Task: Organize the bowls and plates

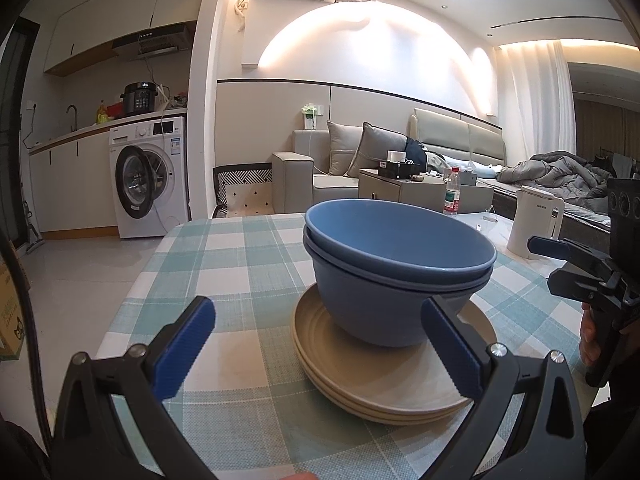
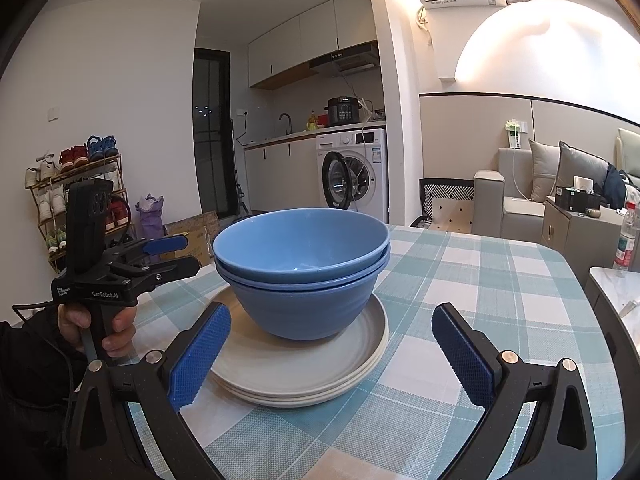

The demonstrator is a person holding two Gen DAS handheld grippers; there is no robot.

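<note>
Two blue bowls (image 1: 396, 264) (image 2: 300, 268) sit nested on a stack of beige plates (image 1: 360, 376) (image 2: 296, 372), on a table with a green-and-white checked cloth (image 1: 224, 264) (image 2: 480, 280). My left gripper (image 1: 320, 346) is open just in front of the stack, one blue-padded finger on each side of the plates' near rim, holding nothing. My right gripper (image 2: 332, 356) is open too, facing the stack from the other side, empty. Each gripper shows in the other's view: the right gripper (image 1: 560, 264) at the right edge, the left gripper (image 2: 172, 256) at the left, held by a hand (image 2: 116, 332).
A white kettle (image 1: 532, 224) and a water bottle (image 1: 451, 196) (image 2: 628, 236) stand beyond the table's far right side. Behind are a sofa (image 1: 320, 168), a washing machine (image 1: 148, 176) and a shoe rack (image 2: 76, 200). Bare cloth lies all around the stack.
</note>
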